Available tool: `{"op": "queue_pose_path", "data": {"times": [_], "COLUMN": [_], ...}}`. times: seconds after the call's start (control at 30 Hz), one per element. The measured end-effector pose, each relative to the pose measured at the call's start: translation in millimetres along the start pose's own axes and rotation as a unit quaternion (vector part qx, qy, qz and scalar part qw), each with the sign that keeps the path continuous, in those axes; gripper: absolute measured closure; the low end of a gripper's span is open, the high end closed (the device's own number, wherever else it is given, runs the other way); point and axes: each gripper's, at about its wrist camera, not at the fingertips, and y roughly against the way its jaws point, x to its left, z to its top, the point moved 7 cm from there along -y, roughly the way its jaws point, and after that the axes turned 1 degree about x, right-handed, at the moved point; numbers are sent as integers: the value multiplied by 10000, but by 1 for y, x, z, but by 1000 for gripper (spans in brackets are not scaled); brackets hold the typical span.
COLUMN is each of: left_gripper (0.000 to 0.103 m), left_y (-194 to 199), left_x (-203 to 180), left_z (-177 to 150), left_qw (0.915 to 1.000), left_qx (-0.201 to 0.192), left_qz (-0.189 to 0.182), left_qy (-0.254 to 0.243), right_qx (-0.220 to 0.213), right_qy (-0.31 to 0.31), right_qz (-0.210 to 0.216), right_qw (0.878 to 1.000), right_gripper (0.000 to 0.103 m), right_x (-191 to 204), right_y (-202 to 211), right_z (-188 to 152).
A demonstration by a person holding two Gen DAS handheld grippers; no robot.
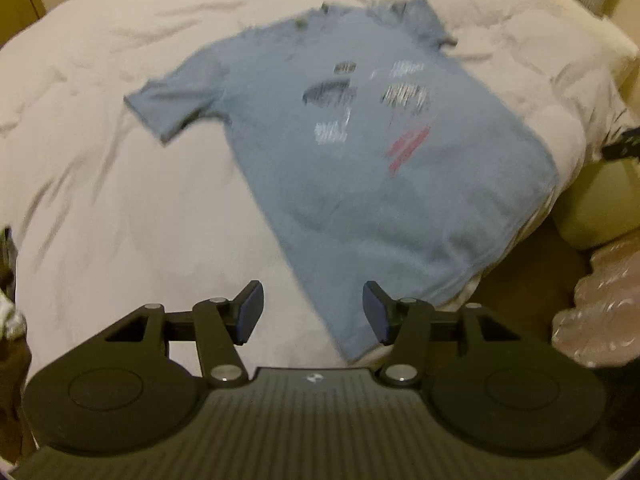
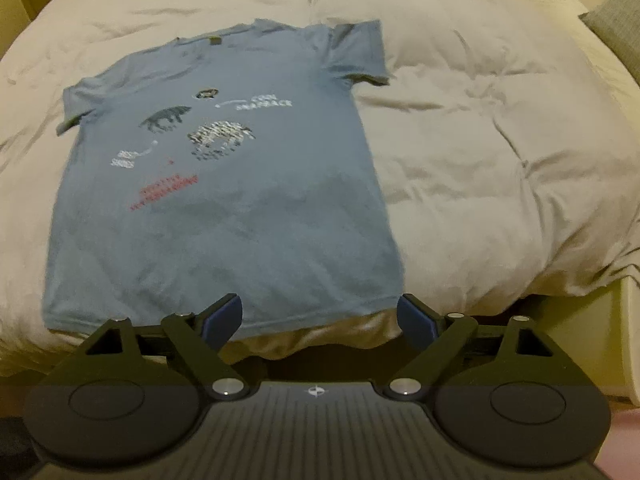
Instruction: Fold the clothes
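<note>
A light blue T-shirt [image 1: 360, 168] with a printed front lies spread flat on a bed, collar at the far end and hem toward the cameras. My left gripper [image 1: 314, 314] hovers open above the hem's near left corner, nothing between its fingers. In the right wrist view the same T-shirt [image 2: 224, 208] fills the left half, and my right gripper [image 2: 320, 318] is open just in front of the hem's right part at the bed's edge, holding nothing. The left wrist view is blurred.
A rumpled off-white duvet [image 2: 500, 152] covers the bed under the shirt. The bed's near edge [image 2: 580, 288] drops off at the right. A crinkled plastic bundle [image 1: 600, 312] sits on the floor to the right of the bed. A grey cushion [image 2: 616, 20] lies at far right.
</note>
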Motion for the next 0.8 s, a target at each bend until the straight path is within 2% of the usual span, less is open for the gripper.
{"op": "queue_pose_path", "data": {"times": [0.23,0.37,0.47,0.57,0.63,0.8], "left_gripper": [40,37,30,18,12,3], "left_y": [18,27,38,53,61,77], "left_x": [-4,3,17,41,62,113], "left_z": [38,40,30,12,-2,-32], "left_qw": [9977,9927,9885,9857,9850,9871], "left_qx": [-485,-658,-754,-811,-834,-760], "left_qz": [-169,-394,-501,-546,-528,-418], "left_qy": [-438,-931,-1213,-1375,-1414,-1344], "right_qx": [-366,-507,-526,-546,-567,-466], "right_qy": [-156,-454,-831,-1103,-1190,-1238], "right_qz": [-184,-406,-541,-581,-558,-531], "right_qw": [9990,9969,9937,9907,9897,9898], "right_gripper": [15,15,15,15,15,15], "right_x": [33,60,84,122,146,198], "right_y": [37,56,69,82,89,95], "right_z": [15,9,-4,-20,-31,-53]}}
